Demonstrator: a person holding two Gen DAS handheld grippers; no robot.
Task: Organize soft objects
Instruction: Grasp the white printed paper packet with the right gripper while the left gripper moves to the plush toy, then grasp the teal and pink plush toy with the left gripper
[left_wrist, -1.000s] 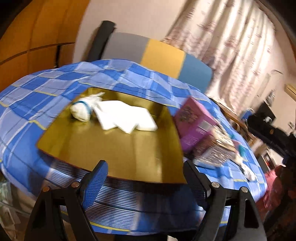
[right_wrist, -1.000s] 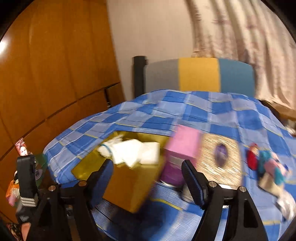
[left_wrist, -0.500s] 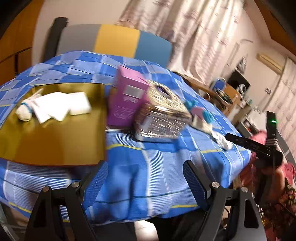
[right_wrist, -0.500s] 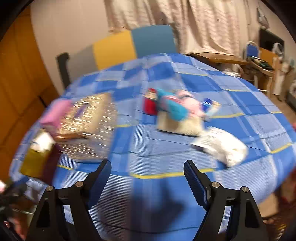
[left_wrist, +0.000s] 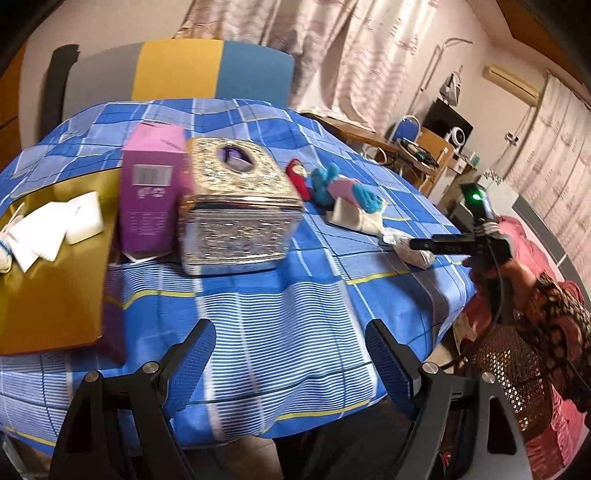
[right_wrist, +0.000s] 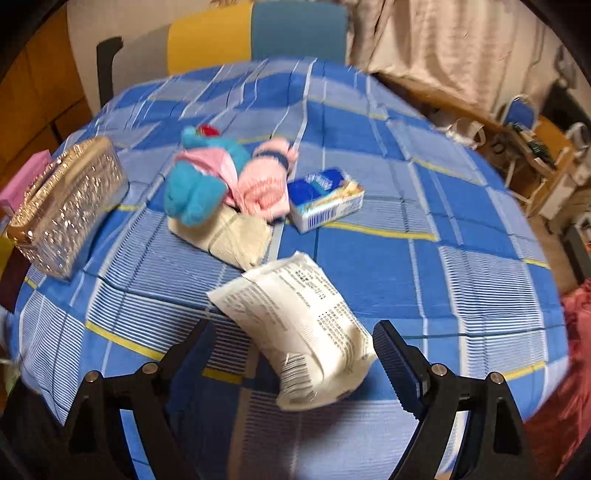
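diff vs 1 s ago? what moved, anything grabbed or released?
Both views swung from the gold tray toward the soft items. The right tongs came down over the white printed packet, jaws opening, straddling it without touching. The left tongs stay open and empty. Nothing grabbed or released; the white cloths, purple carton, glittery tissue box and blue plush toy lie unchanged.

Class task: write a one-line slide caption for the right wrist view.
Right gripper, jaws opening, above a white packet on the blue checked tablecloth, plush toys beyond.
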